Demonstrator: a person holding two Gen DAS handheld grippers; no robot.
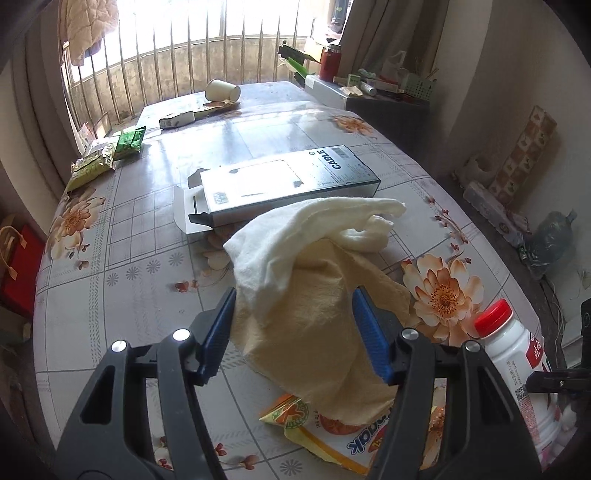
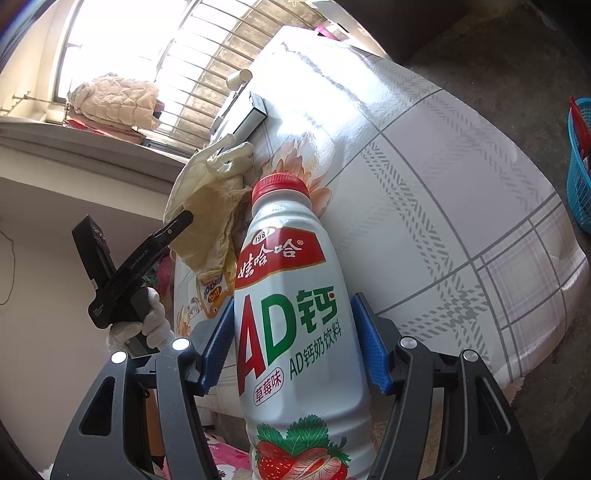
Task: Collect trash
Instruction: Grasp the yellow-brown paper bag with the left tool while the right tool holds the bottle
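The right tongs are closed on one white bottle with a red cap. The left tongs stand half open around one crumpled cloth; whether they press it is unclear. Beyond the cloth lies one cable box, under it one snack bag, farther away one paper cup. The table carries a flowered cover before a barred window.

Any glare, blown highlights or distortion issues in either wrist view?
Left wrist: window blown out white, a glare sheen on the tablecloth washing out its pattern near the CABLE box; strong fisheye bending at the edges. Right wrist: window overexposed, bright patch on the tablecloth; bottle label sharp and readable, room lines heavily curved.
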